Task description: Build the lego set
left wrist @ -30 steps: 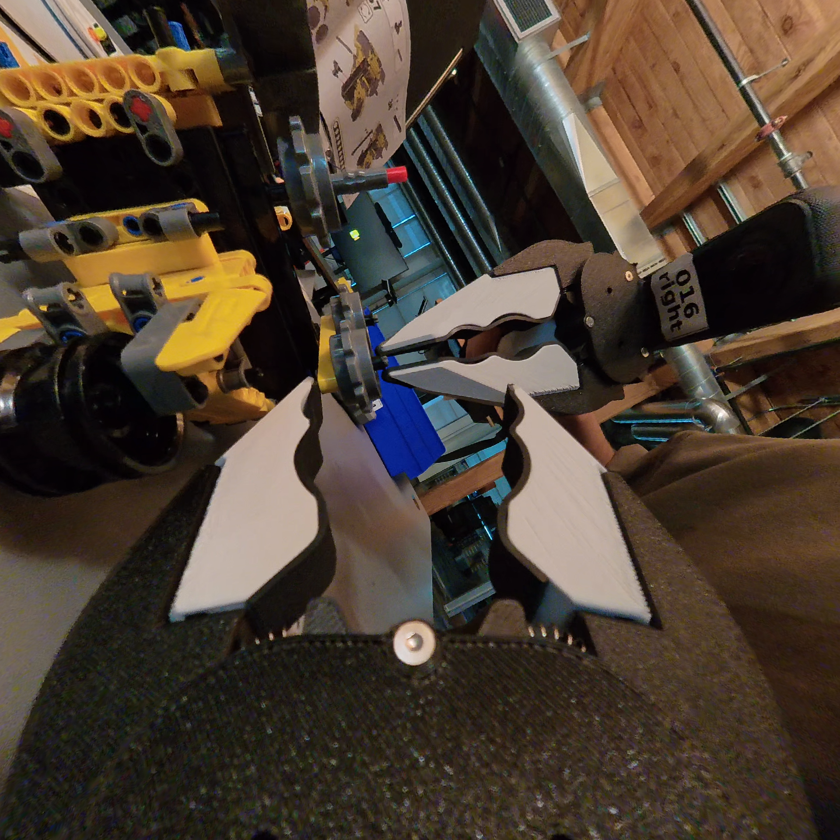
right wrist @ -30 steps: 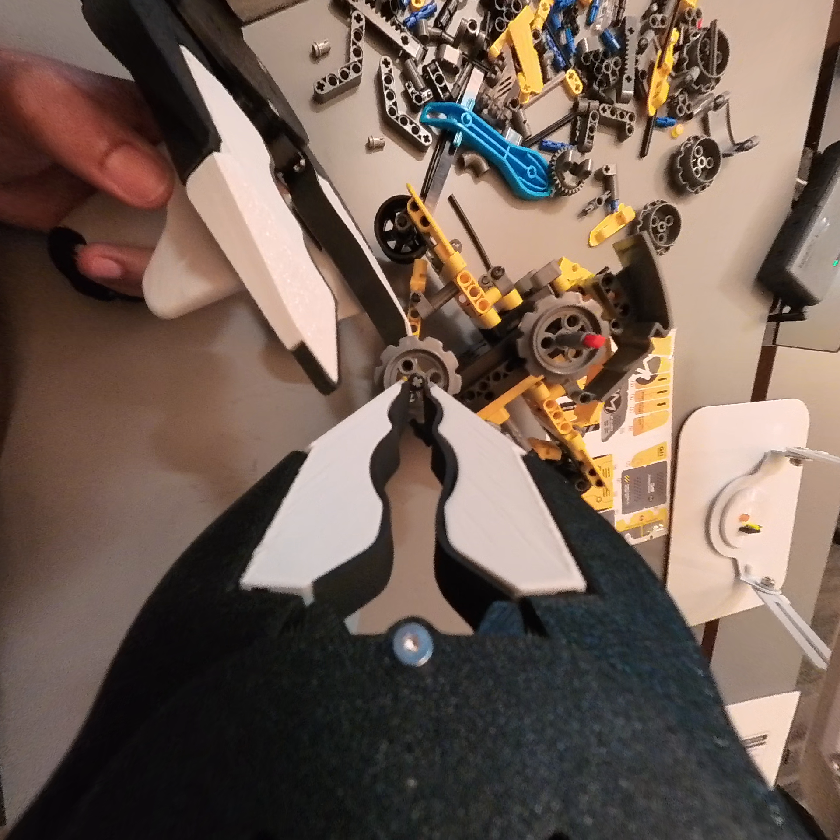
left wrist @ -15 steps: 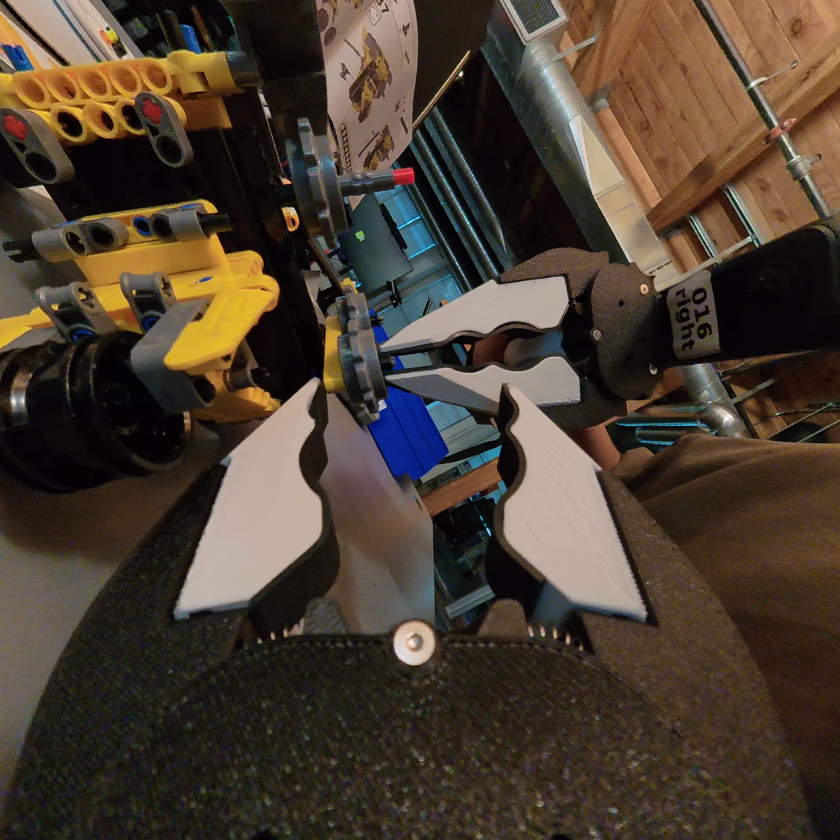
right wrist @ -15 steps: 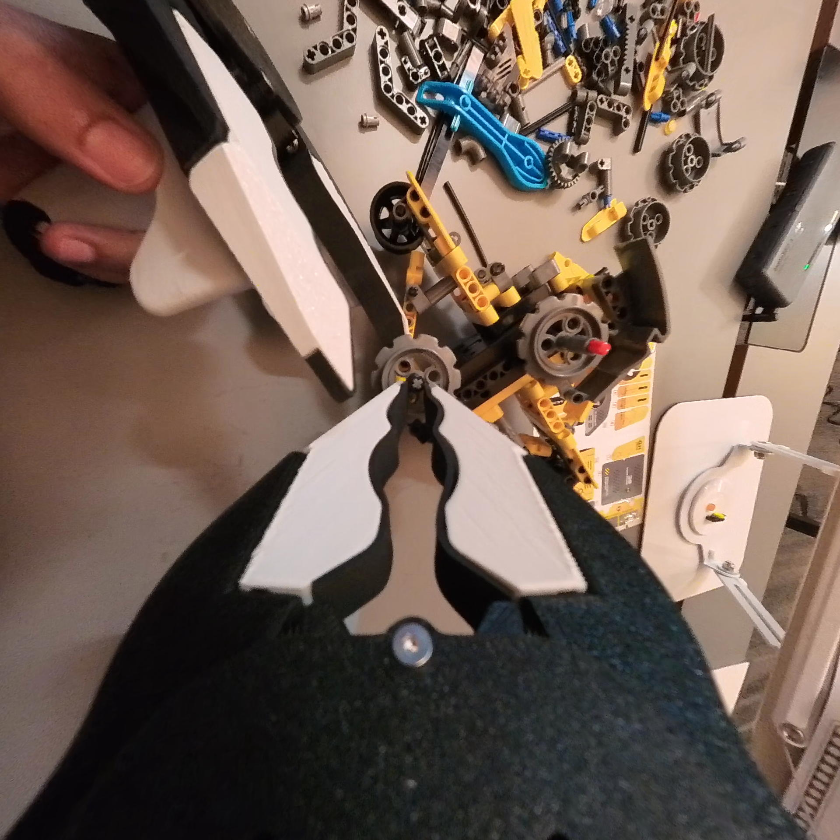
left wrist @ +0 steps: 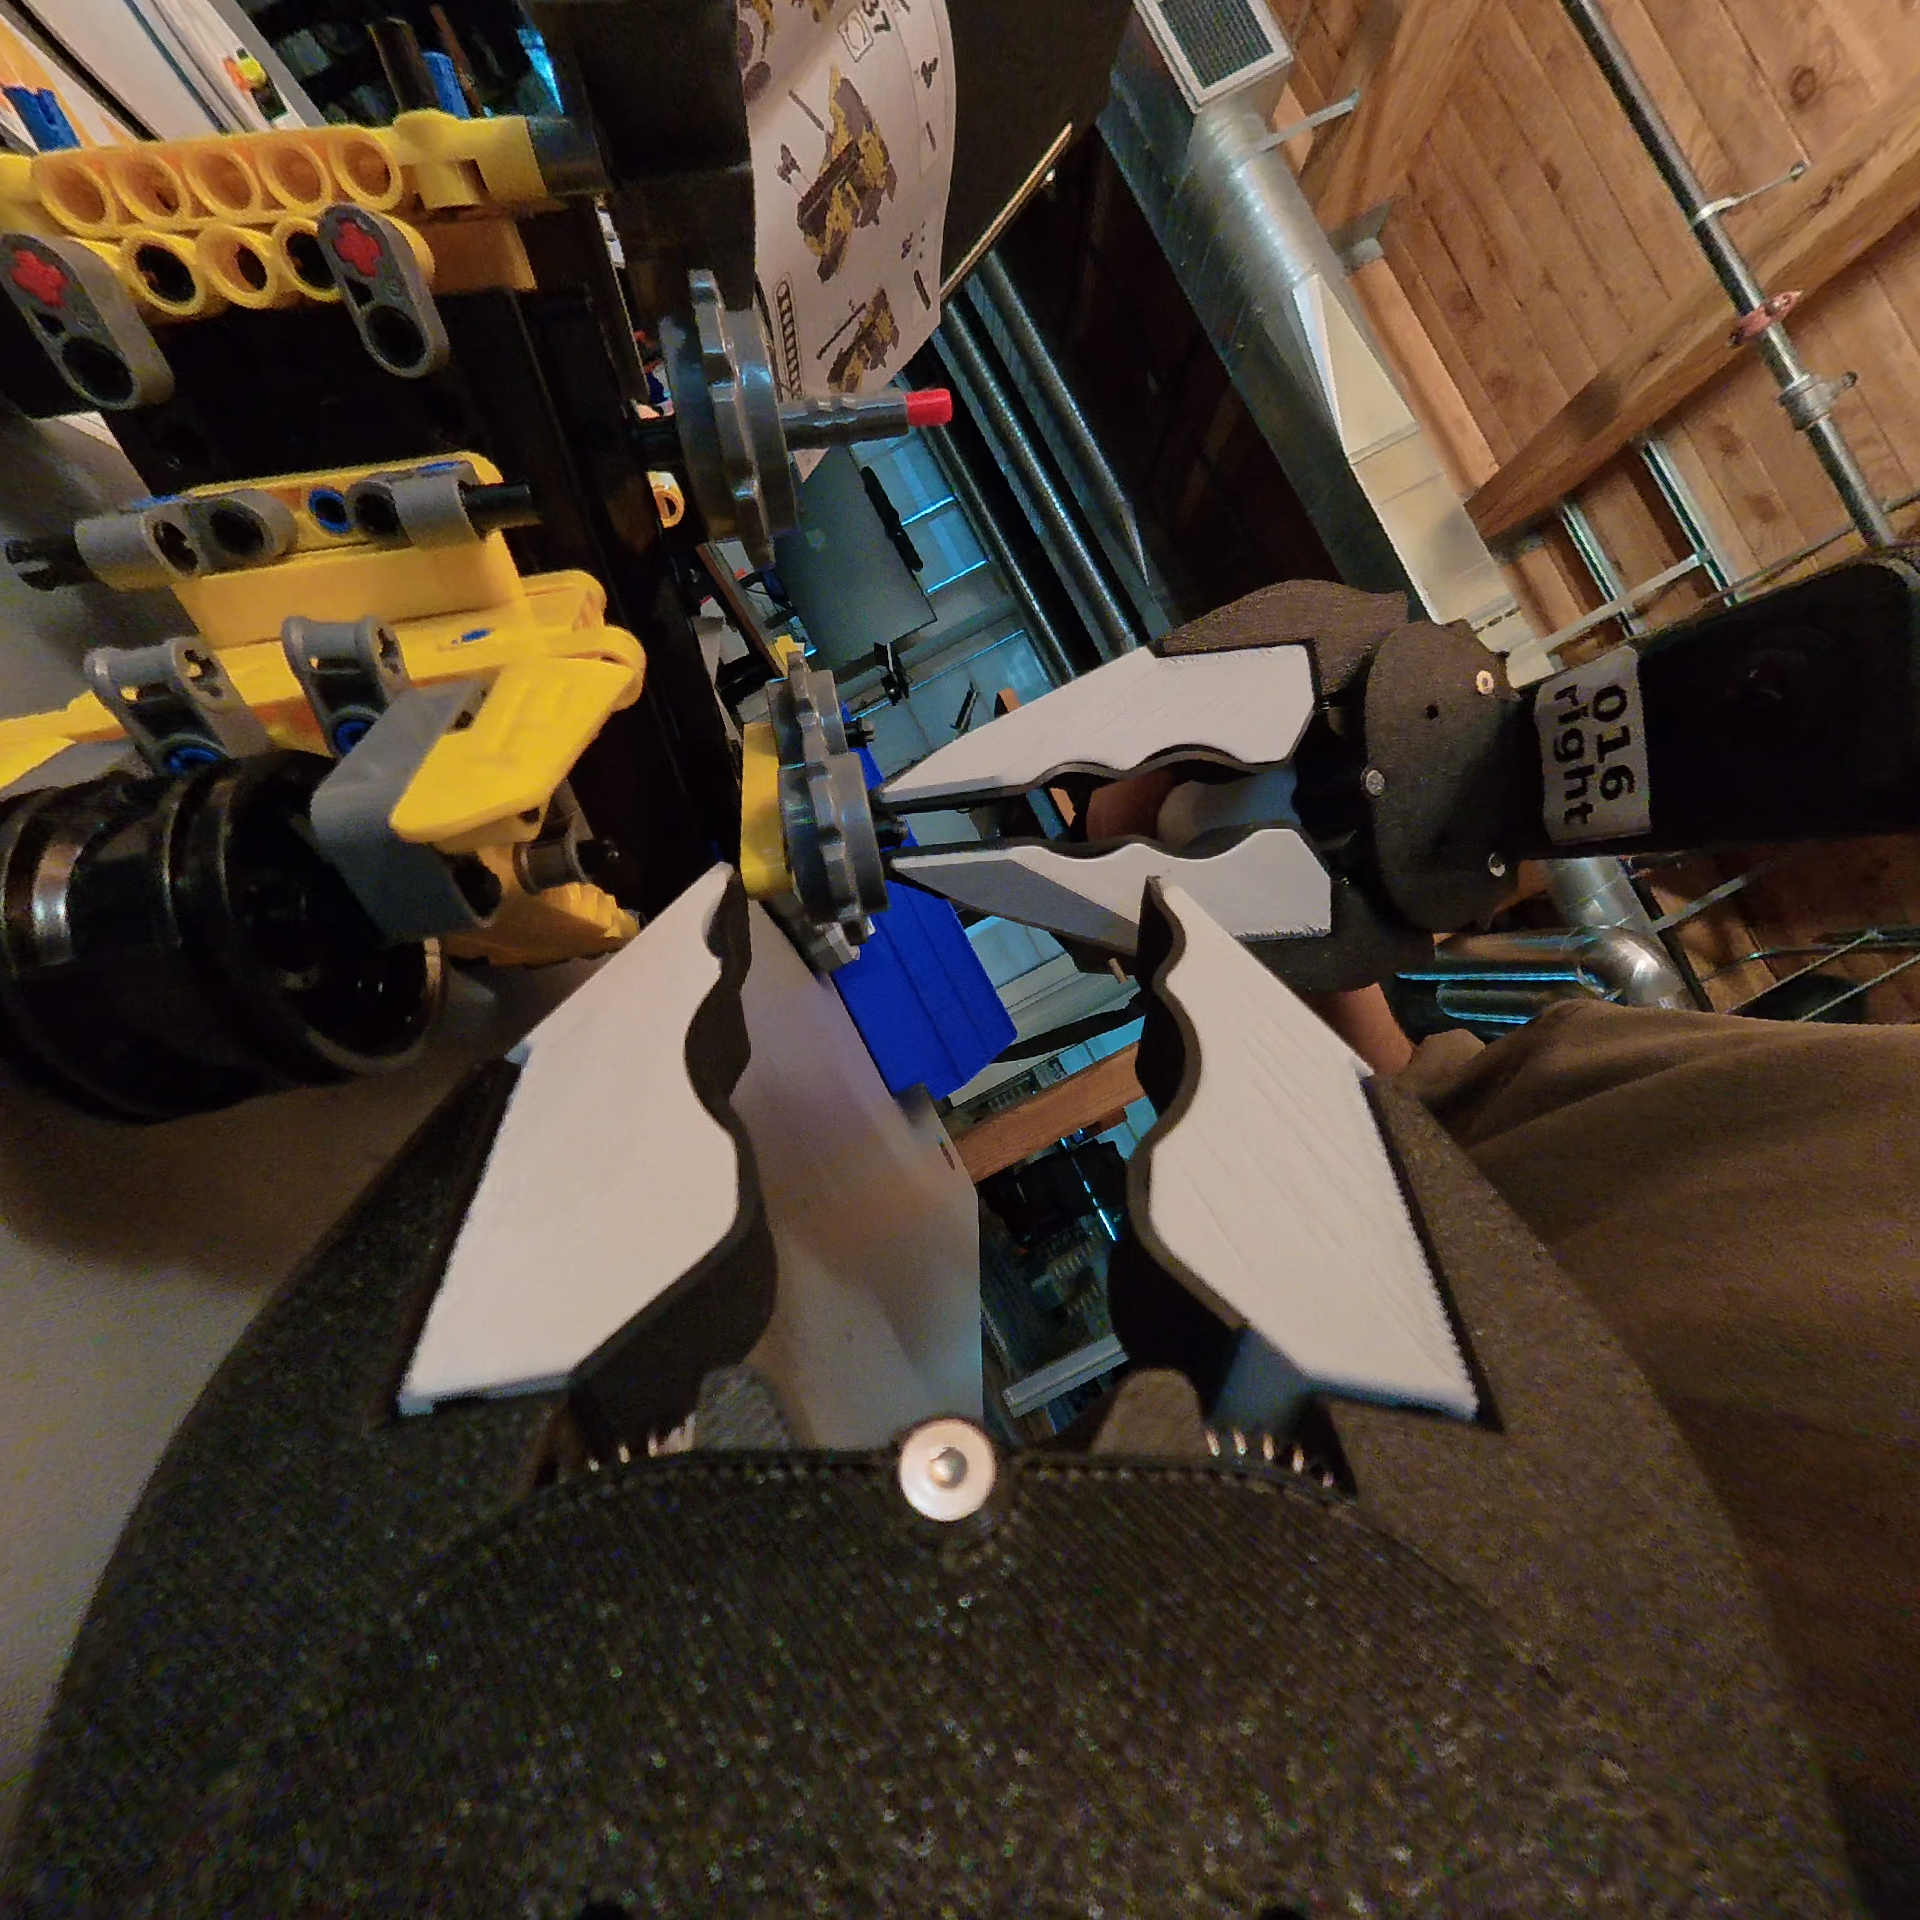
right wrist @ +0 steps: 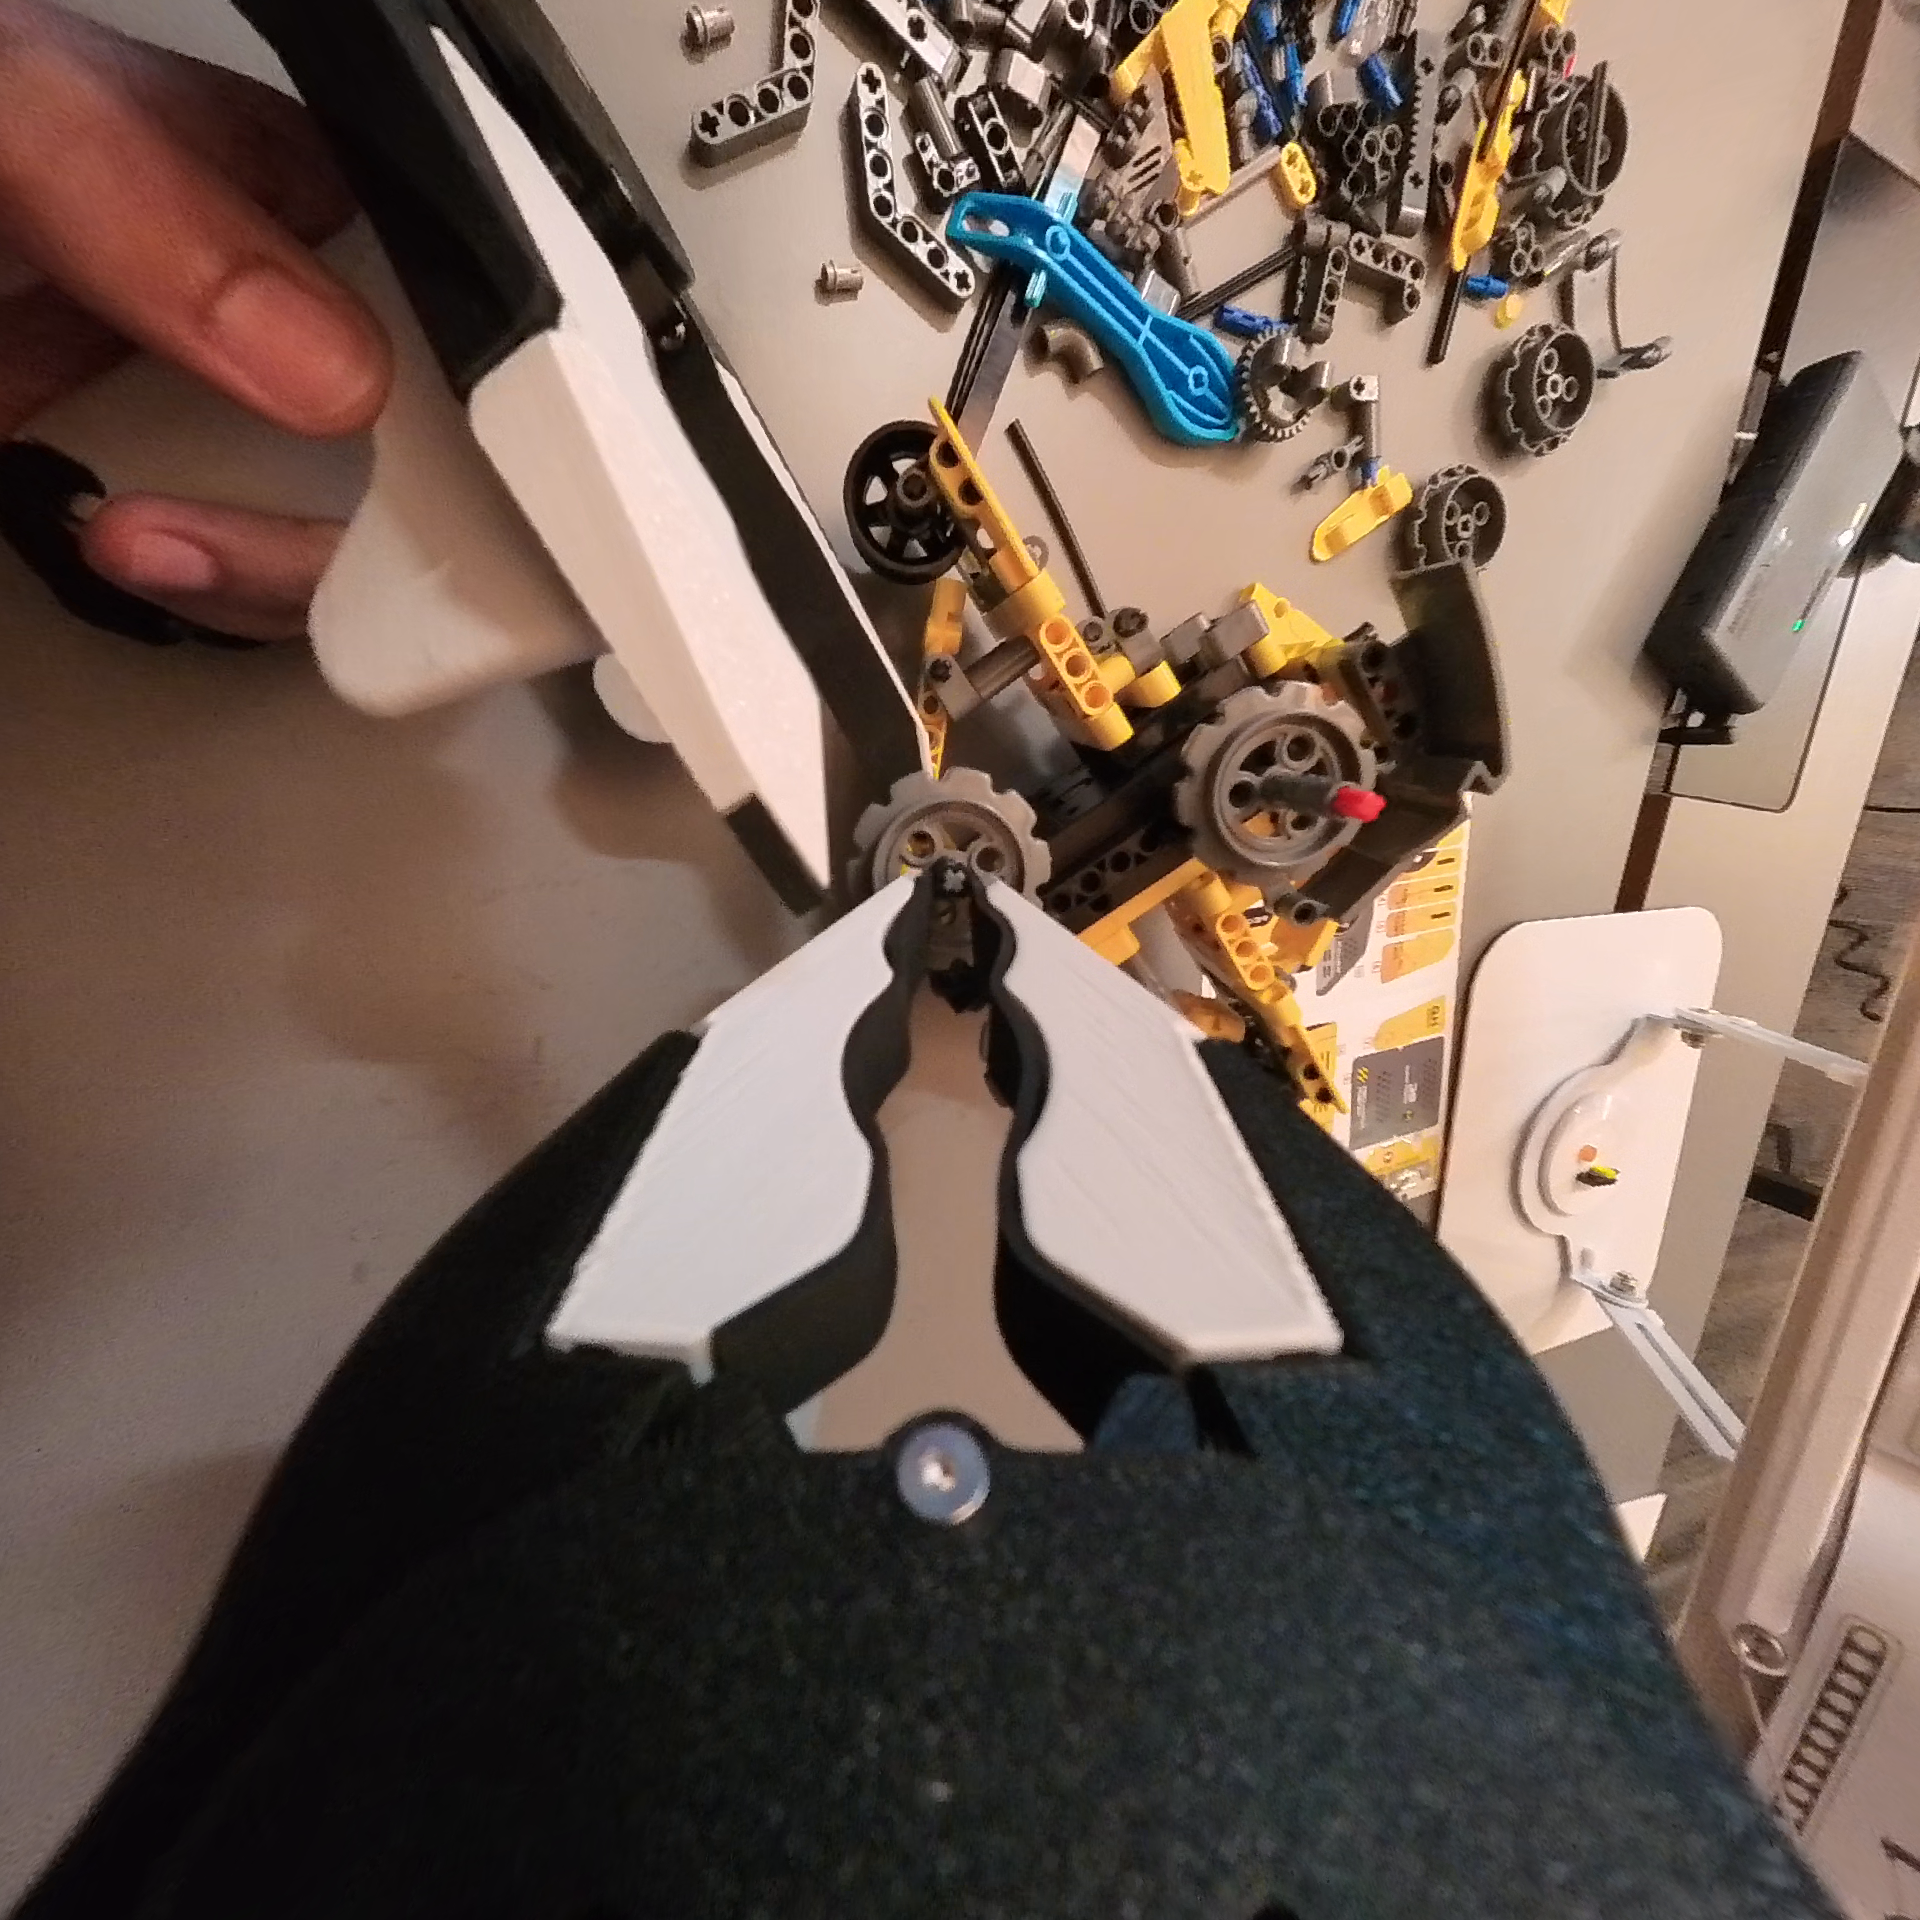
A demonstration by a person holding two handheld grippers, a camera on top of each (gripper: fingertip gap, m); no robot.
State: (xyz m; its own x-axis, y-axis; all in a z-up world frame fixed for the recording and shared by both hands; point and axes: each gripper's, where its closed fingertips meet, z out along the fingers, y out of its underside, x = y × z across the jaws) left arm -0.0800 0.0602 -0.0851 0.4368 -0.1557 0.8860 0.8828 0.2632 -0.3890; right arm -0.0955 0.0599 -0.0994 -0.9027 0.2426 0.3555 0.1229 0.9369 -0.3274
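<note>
A yellow and black brick-built vehicle model (right wrist: 1132,717) lies on the grey table (right wrist: 312,935). My right gripper (right wrist: 951,888) is shut on a small dark axle pin (right wrist: 951,935) at the hub of the model's grey sprocket wheel (right wrist: 914,831). It also shows in the left wrist view (left wrist: 894,823), tips against that sprocket (left wrist: 821,831). My left gripper (left wrist: 940,904) is open and empty, its left fingertip beside the sprocket. In the right wrist view a hand (right wrist: 208,312) holds it (right wrist: 842,800). A second sprocket (right wrist: 1283,790) carries a red-tipped axle.
Several loose beams, pins and gears (right wrist: 1351,135), a blue tool (right wrist: 1101,312) and a black wheel (right wrist: 902,509) lie beyond the model. An instruction sheet (right wrist: 1392,1008), a white bracket plate (right wrist: 1590,1122) and a black device (right wrist: 1766,540) lie right. A brown sleeve (left wrist: 1662,1299) is close. The grippers are tip to tip, or close to it. Left tips and right tips are each some 40 cm from the black device (right wrist: 1766,540).
Nearly nothing has moved. The right wrist view has tilted slightly. The right gripper stays shut on the pin at the sprocket and the left gripper stays open beside it.
</note>
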